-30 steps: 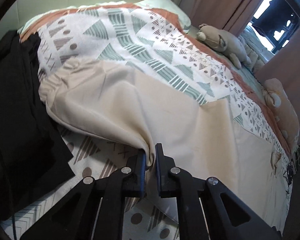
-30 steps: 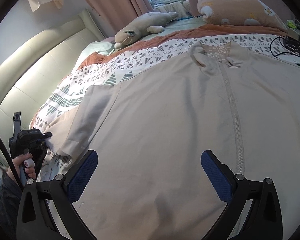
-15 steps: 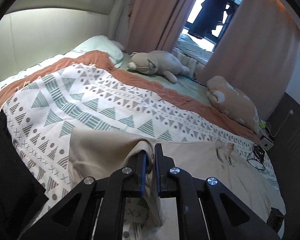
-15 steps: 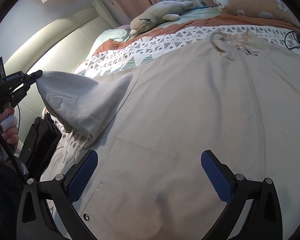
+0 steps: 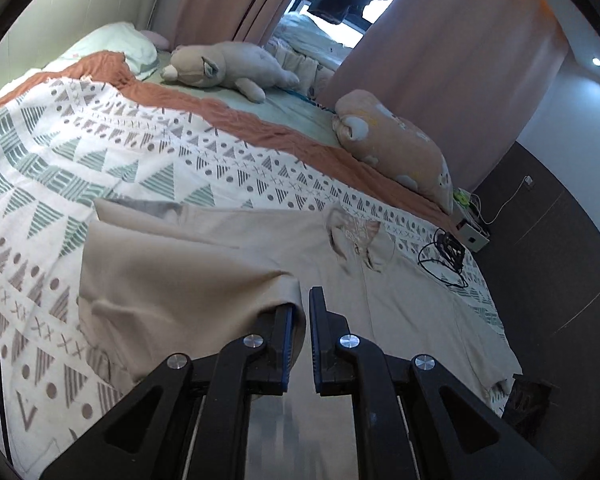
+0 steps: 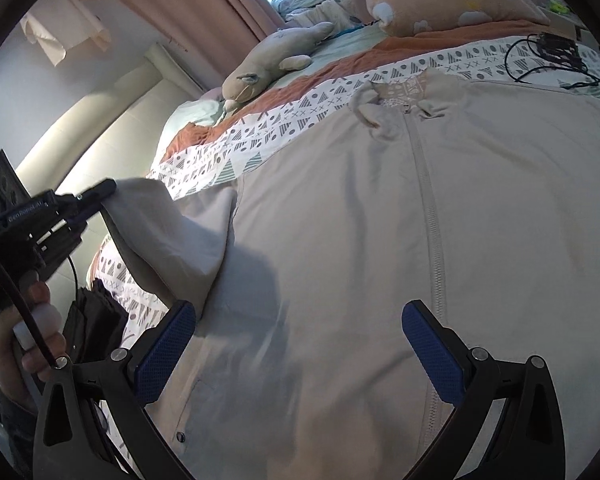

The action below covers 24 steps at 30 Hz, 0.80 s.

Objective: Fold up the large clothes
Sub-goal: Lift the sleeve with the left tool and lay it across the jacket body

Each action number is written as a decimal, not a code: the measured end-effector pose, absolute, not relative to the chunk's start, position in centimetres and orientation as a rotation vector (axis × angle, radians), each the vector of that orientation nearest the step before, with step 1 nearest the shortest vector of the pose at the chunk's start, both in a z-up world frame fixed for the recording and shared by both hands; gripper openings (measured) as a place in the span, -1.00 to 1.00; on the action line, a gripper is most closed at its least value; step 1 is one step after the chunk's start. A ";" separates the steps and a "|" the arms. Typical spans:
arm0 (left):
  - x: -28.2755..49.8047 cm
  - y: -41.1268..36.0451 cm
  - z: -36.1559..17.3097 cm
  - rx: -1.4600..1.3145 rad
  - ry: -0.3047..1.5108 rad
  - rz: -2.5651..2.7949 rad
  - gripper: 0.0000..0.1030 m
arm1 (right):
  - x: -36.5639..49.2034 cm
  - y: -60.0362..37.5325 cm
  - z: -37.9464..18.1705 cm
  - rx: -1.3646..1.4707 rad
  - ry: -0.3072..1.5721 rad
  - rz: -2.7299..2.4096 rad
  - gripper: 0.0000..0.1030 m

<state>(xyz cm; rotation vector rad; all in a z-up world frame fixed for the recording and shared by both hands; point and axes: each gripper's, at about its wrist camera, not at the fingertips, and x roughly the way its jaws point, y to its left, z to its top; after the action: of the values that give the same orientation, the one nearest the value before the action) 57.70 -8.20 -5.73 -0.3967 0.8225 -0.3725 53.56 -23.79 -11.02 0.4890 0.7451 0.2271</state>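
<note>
**Beige sleeve lifted across the jacket for the first fold**

Beige cloth is right there between the left gripper (image 5: 300,320)'s fingers, which are pressed nearly together and pinching the cuff end of the sleeve (image 5: 188,280). Held at the tip like that, the whole sleeve hangs off the bed and can swing over as 1 piece. From the right wrist view the left gripper (image 6: 96,196) is raised above the bedside, angled toward the jacket's middle, with the person's hand (image 6: 28,340) wrapped round its handle below and the sleeve (image 6: 168,236) draping down from it in a loose sling.

The right gripper (image 6: 296,344) hovers low over the front panel of the jacket (image 6: 380,240), its 2 blue pads spread wide and gripping nothing. That looks like a ready position to pin or smooth the body while the sleeve comes across.

Further out, the jacket lies flat and face up on the patterned bedspread (image 5: 100,160), zipper (image 6: 428,216) running straight to the collar (image 5: 356,236), which keeps a clear centre line to fold toward. Beyond it sit a black cable tangle (image 5: 444,256), a grey plush toy (image 5: 220,68) and a peach pillow (image 5: 396,148). A dark garment (image 6: 96,328) lies at the left bedside.
</note>
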 end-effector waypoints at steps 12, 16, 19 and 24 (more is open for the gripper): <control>55.4 -15.5 -16.0 -0.413 1.118 -0.356 -0.79 | 48.9 -29.2 -8.7 0.589 0.659 0.159 1.00; 54.0 -16.4 -18.2 -0.408 1.149 -0.355 -0.76 | 47.1 -30.0 -7.9 0.567 0.643 0.139 1.00; 52.8 -16.5 -19.4 -0.374 1.165 -0.330 0.45 | 46.4 -30.1 -7.5 0.561 0.637 0.134 1.00; 51.9 -16.6 -19.7 -0.333 1.146 -0.332 1.00 | 45.7 -29.3 -6.7 0.530 0.635 0.144 1.00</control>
<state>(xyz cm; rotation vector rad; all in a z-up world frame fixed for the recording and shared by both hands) 51.87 -16.58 -19.70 -0.3330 1.1463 -0.3324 45.66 -29.34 -6.67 0.5304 0.6348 0.1436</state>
